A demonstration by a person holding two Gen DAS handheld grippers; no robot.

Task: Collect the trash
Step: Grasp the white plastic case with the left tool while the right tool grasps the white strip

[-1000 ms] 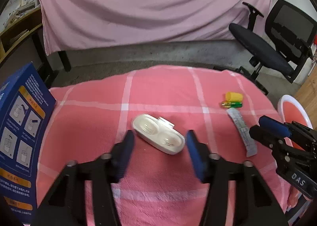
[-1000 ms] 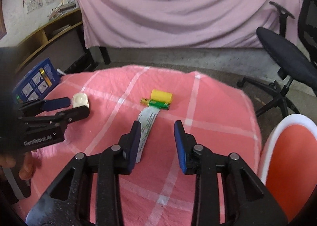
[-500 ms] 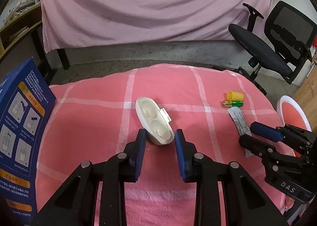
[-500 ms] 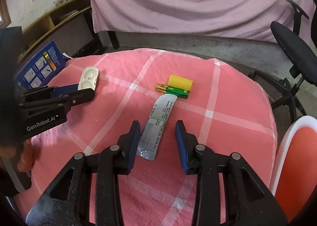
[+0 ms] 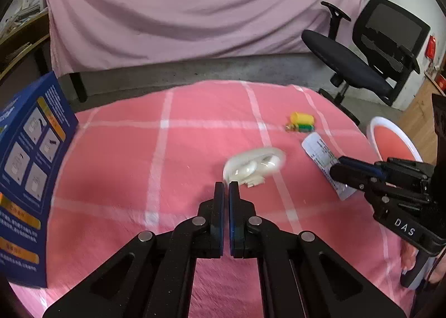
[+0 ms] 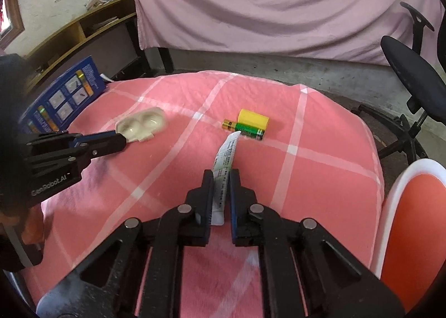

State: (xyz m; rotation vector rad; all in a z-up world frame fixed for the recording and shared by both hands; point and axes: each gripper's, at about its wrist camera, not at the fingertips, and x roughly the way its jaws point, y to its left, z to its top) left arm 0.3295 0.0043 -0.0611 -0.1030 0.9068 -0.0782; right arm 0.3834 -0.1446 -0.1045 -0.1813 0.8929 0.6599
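Observation:
A white two-cup plastic tray (image 5: pixel 255 165) is pinched by its near edge in my left gripper (image 5: pixel 226 188), whose jaws are almost closed; it looks blurred and slightly lifted. In the right wrist view the tray (image 6: pixel 142 123) sticks out from the left gripper's tips. My right gripper (image 6: pixel 222 178) is shut on a silver-white blister strip (image 6: pixel 225 161), which stands on edge between the pads; the strip (image 5: pixel 323 154) also shows in the left wrist view. A yellow cylinder (image 6: pixel 253 120) and a green battery (image 6: pixel 245 129) lie beyond the strip on the pink checked cloth (image 6: pixel 306 167).
A blue printed box (image 5: pixel 28 167) stands at the table's left edge. A white-rimmed orange bin (image 6: pixel 412 223) sits beside the table on the right. A black office chair (image 5: pixel 370 50) stands behind, before a pink curtain.
Both grippers closed: the left on the white tray's edge, turning and shifting it right, the right on the blister strip, which now stands on edge between the pads.

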